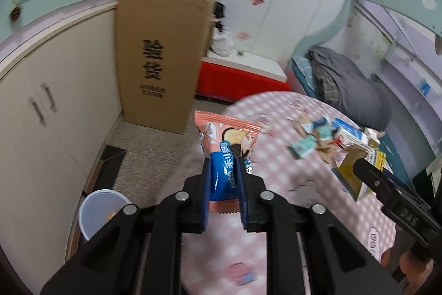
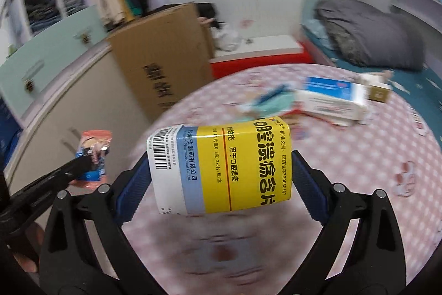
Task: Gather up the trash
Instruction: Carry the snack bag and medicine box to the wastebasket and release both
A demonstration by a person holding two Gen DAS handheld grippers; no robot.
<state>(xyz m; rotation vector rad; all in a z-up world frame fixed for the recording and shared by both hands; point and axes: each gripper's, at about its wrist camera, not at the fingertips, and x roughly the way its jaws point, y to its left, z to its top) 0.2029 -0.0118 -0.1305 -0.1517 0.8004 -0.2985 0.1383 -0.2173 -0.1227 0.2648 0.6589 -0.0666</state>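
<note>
My left gripper is shut on a pink and blue snack wrapper, held upright above the left edge of the round table with its pink checked cloth. My right gripper is shut on a yellow, white and blue medicine box, held above the table. That box and the right gripper show at the right of the left wrist view; the left gripper with the wrapper shows at the left of the right wrist view. More litter, small boxes and teal wrappers, lies on the far side of the table.
A clear plastic cup stands on the floor at lower left beside cream cabinets. A tall cardboard box leans against the cabinet. A red and white chest and a bed with grey bedding lie beyond the table.
</note>
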